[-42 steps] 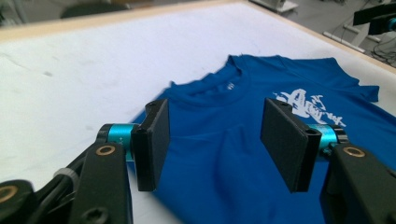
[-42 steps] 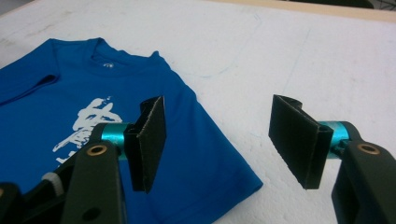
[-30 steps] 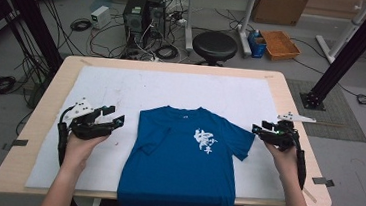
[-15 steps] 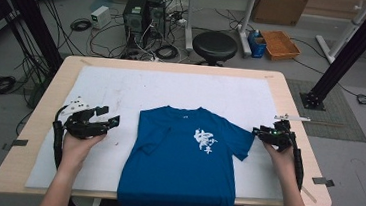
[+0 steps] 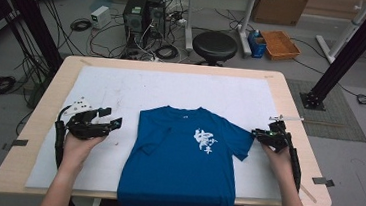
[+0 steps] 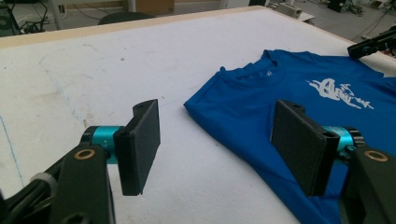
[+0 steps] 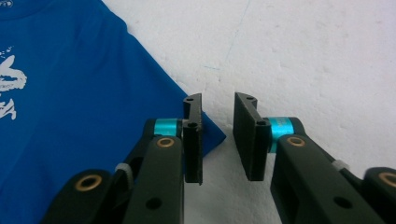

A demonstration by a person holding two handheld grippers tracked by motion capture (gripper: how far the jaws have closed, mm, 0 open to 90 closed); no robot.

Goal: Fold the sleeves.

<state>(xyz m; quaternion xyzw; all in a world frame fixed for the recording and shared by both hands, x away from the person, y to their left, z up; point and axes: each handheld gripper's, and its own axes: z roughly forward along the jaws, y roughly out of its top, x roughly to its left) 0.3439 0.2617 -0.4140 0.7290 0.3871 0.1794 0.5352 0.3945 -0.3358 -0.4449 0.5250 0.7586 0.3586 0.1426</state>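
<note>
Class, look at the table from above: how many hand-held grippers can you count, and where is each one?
2. The left hand-held gripper sits left of the blue T-shirt, clear of it. The right hand-held gripper is at the tip of the T-shirt's right sleeve.

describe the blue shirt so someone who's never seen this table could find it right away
On the wooden table lies a white mat; the t-shirt is spread flat at its middle, hem over the near edge. It is the only blue thing there, with a white print on the chest.
</note>
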